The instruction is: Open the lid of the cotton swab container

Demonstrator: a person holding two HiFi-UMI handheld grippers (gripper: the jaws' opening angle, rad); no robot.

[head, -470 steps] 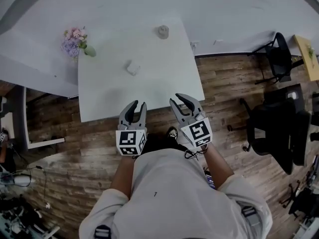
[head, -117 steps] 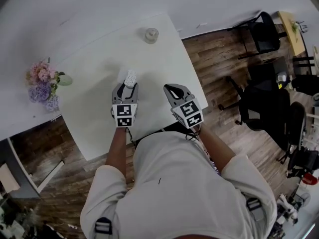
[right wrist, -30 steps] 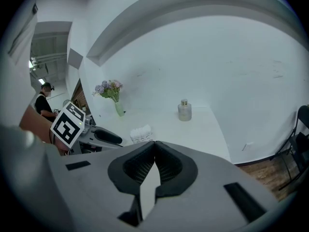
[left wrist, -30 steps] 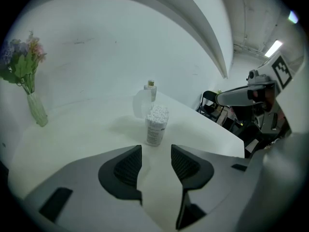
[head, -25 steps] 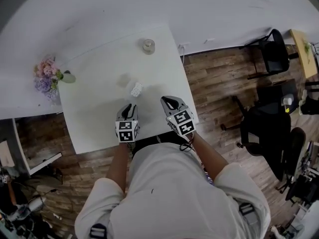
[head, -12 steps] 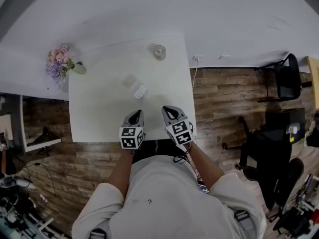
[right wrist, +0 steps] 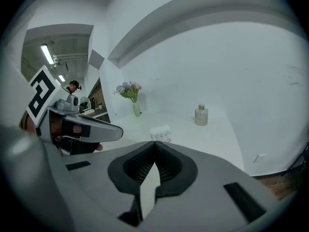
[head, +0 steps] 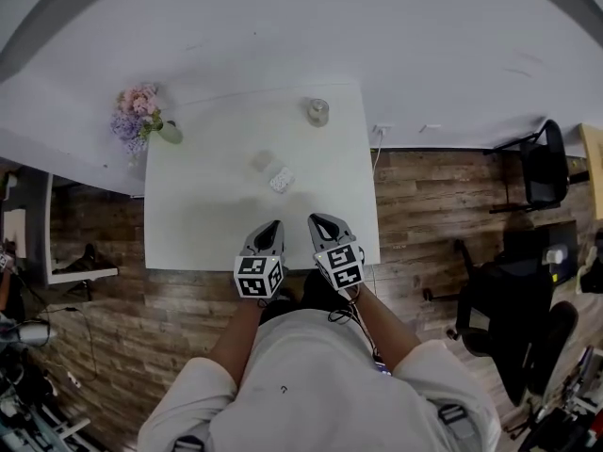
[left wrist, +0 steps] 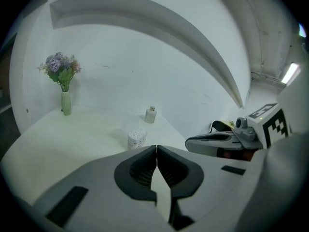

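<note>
1 swab container [head: 281, 180] is seen upright near the middle of the white worktop [head: 198, 224]. Its top is uncovered, and white swabs are packed upright inside it. 1 pale, see-through lid [head: 261, 160] is laid just beside it, on the side toward the flowers. 1 small capped bottle [head: 318, 111] is stood near the far right corner, well apart from the container; what it holds cannot be told. 1 slim vase [left wrist: 65, 103] is placed at the far left corner, and 1 bunch of pink and purple flowers [head: 137, 111] is held in it.

2 grippers are counted, both kept side by side over the near edge of the worktop, well apart from the container. The jaws of the left gripper [left wrist: 157, 147] are clenched together with nothing between them. The jaws of the right gripper [right wrist: 155, 143] are likewise pressed shut and empty.
</note>
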